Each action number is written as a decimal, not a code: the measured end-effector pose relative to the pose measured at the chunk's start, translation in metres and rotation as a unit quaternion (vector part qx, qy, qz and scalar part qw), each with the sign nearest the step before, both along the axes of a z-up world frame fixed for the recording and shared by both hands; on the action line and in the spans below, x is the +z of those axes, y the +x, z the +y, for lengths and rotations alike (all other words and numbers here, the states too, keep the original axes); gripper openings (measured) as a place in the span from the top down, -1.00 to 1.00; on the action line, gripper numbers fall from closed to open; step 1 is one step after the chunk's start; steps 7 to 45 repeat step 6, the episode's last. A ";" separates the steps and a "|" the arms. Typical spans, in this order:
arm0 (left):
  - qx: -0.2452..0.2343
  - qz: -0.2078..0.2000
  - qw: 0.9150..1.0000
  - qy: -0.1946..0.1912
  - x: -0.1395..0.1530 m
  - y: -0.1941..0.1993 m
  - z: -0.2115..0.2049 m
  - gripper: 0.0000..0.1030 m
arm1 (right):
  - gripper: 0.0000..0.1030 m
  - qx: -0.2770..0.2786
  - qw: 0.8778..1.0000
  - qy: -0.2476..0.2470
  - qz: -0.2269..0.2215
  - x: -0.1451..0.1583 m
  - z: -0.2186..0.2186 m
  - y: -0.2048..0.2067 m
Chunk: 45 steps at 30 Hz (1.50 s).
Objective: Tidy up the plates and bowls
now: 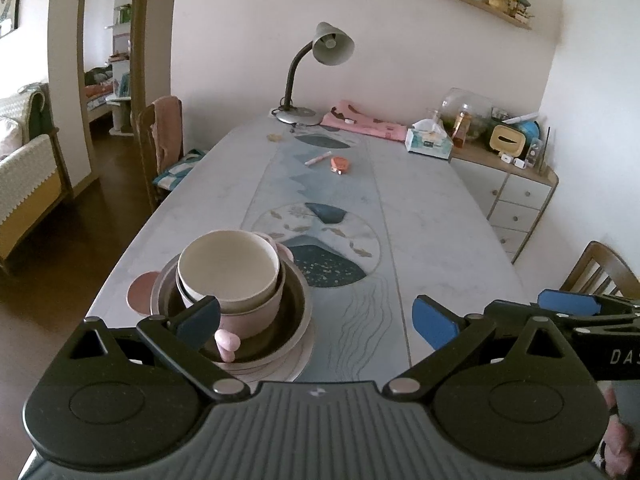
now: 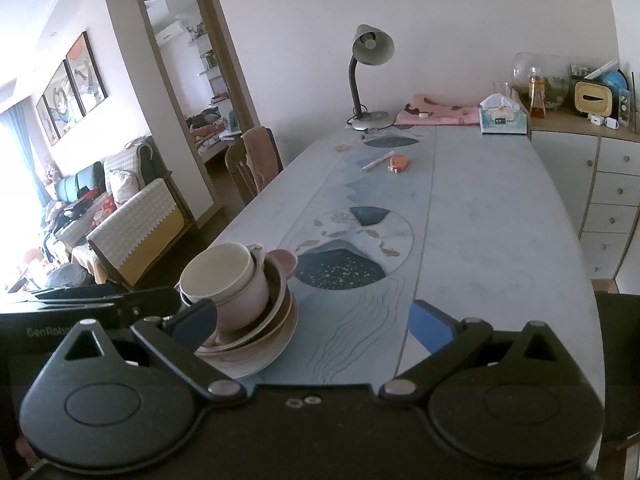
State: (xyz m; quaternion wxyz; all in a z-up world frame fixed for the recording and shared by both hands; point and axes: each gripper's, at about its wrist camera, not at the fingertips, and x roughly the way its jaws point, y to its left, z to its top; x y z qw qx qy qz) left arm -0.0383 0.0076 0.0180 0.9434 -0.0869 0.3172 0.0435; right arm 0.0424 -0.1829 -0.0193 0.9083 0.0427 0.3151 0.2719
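Stack [image 1: 232,304]: nested bowls on plates | rigid, likely breakable, top-heavy | grip by rim | left gripper [image 1: 316,320] and right gripper [image 2: 314,318] spread, empty

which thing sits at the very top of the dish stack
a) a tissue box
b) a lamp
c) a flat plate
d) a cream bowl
d, the cream bowl nests inside a pink bowl atop the stack, with the dark bowl and the plates under it; both the left gripper and the right gripper are open and hold nothing.
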 end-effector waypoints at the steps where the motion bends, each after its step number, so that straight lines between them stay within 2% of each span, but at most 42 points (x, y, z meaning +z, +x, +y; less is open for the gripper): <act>1: 0.000 0.000 1.000 0.002 0.000 0.001 0.000 -0.99 | -0.99 0.000 1.000 0.000 0.000 0.000 0.000 0.000; 45: -0.002 0.002 1.000 0.000 -0.001 0.002 0.002 -0.99 | -0.99 -0.001 1.000 -0.002 0.002 -0.001 0.002 0.002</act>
